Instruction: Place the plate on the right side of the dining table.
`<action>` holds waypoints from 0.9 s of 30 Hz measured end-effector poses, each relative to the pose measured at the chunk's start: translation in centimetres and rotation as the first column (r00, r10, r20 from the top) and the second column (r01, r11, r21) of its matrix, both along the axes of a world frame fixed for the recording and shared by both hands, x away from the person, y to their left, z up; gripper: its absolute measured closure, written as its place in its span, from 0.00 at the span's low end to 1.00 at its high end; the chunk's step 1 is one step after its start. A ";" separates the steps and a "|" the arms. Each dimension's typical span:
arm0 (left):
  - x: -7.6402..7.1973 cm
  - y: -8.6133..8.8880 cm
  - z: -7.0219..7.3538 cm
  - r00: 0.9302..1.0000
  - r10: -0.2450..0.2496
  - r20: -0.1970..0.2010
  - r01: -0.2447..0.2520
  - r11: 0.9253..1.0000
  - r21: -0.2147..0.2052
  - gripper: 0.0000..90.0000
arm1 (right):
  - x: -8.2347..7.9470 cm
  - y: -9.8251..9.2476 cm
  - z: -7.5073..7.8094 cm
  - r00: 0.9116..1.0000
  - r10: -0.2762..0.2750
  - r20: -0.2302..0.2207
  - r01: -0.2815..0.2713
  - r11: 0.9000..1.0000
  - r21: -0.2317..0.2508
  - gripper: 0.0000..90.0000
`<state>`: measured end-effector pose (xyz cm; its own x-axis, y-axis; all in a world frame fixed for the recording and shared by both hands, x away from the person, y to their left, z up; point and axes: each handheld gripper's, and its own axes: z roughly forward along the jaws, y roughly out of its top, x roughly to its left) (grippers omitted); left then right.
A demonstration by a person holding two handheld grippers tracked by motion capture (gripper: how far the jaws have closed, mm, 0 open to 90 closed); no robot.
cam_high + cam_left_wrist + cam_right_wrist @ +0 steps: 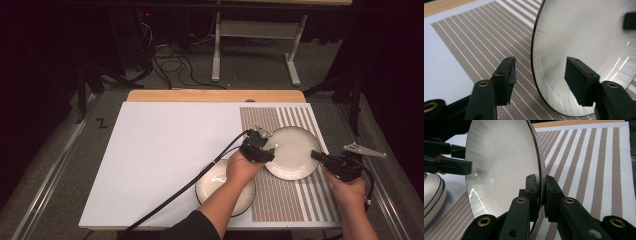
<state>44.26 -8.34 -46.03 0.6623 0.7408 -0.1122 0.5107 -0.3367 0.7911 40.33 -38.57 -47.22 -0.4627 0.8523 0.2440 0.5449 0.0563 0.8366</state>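
Your right gripper point(541, 195) is pinched on the near right rim of the round, dark-edged pale ceramic plate point(292, 152), one jaw inside the dish and one under it. That plate sits on the striped woven placemat point(320, 200) at the right end of the white bench point(160, 150), and the right gripper view suggests that edge is tipped up a little, though I can't say for sure it has left the mat.

Your left gripper point(539, 75) is spread wide at the opposite rim. In the left gripper view the plate's dark edge runs right between the two jaws, one over the mat, one over the glossy inside, neither touching yet.

So by my reading you're mid-grasp: one side secured, the other lined up, a two-handed lift in the making. The next move calls for closing the left jaws squarely on that rim, deep enough that the glaze doesn't slip, then raising both sides together and level.

A second matching pale plate point(215, 187) lies just beside it, partly under your left hand point(242, 167). Mind your wrist over it as you lift.
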 end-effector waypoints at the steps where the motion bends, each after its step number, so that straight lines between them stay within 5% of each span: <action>1: -0.1 0.3 0.1 1.000 -0.002 0.007 0.002 1.000 -0.015 0.45 | 0.0 0.0 0.0 1.000 0.000 0.001 0.000 1.000 0.001 0.94; 15: -2.5 5.8 1.3 0.994 -0.021 0.104 0.030 0.996 -0.085 0.18 | -0.1 0.3 0.1 1.000 -0.012 0.003 0.012 1.000 -0.011 0.93; 23: -4.9 11.1 1.7 0.983 0.022 0.180 -0.008 0.997 -0.077 0.04 | 0.0 0.3 0.1 1.000 -0.020 0.001 0.020 0.999 -0.027 0.93; 27: -5.9 14.1 1.6 0.982 0.052 0.180 -0.037 0.995 -0.089 0.01 | 0.1 0.3 0.0 1.000 -0.023 -0.004 0.023 0.999 -0.027 0.92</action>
<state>38.37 5.75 -44.43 0.6438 0.7631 -0.0566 0.3685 -0.2445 0.8969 40.44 -38.27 -47.22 -0.4416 0.8691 0.2227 0.5500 0.0661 0.8325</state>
